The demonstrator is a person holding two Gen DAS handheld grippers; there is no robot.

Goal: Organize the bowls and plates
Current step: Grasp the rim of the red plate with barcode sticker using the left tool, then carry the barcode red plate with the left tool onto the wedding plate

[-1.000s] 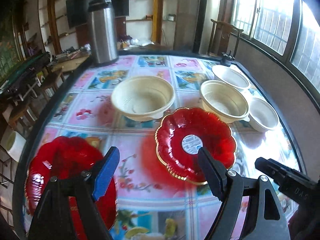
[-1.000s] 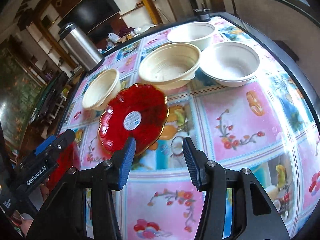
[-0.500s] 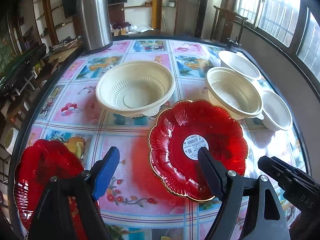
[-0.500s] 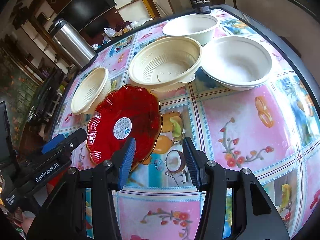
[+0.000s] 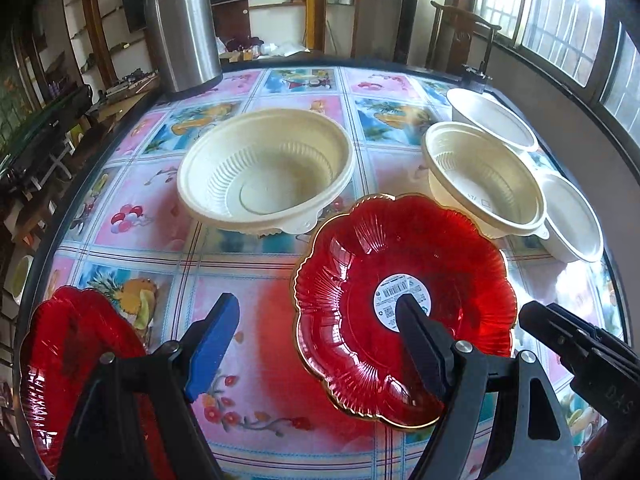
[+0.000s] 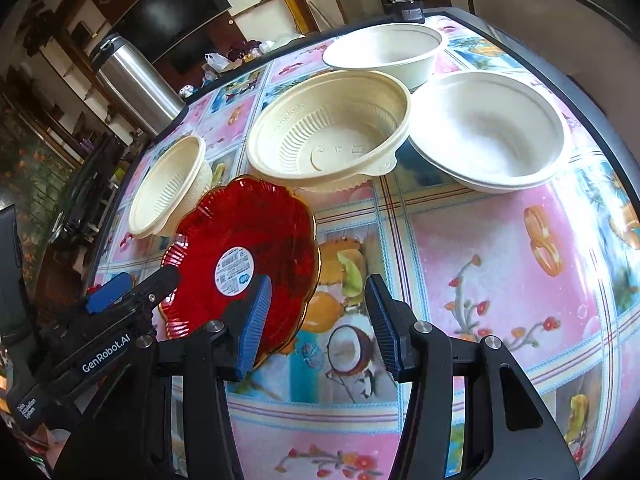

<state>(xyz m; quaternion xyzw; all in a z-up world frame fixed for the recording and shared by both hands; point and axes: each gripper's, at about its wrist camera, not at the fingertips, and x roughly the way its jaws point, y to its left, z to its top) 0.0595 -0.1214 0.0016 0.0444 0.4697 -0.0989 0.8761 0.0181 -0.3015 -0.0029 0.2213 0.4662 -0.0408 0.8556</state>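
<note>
A red scalloped plate with a white sticker [image 5: 404,300] [image 6: 240,256] lies on the patterned table. My left gripper [image 5: 312,332] is open, its right finger over the plate's middle and its left finger on the table side. My right gripper [image 6: 316,316] is open at the plate's right edge, left finger over the rim. A stack of red plates [image 5: 76,368] sits at the near left. A cream ribbed bowl [image 5: 266,170] [image 6: 168,188] stands beyond. Another ribbed bowl [image 5: 484,178] [image 6: 328,128] and two white bowls [image 6: 486,128] [image 6: 384,54] stand to the right.
A steel thermos [image 5: 180,24] [image 6: 132,80] stands at the far left of the table. The table's dark rim [image 5: 36,248] curves along the left. A wooden chair [image 5: 460,36] and windows lie beyond the far edge. The left gripper's body [image 6: 100,340] shows in the right wrist view.
Both grippers have moved forward toward the red plate. The left gripper's right finger now reaches over the sticker, and the right gripper's left finger overlaps the plate's rim.
</note>
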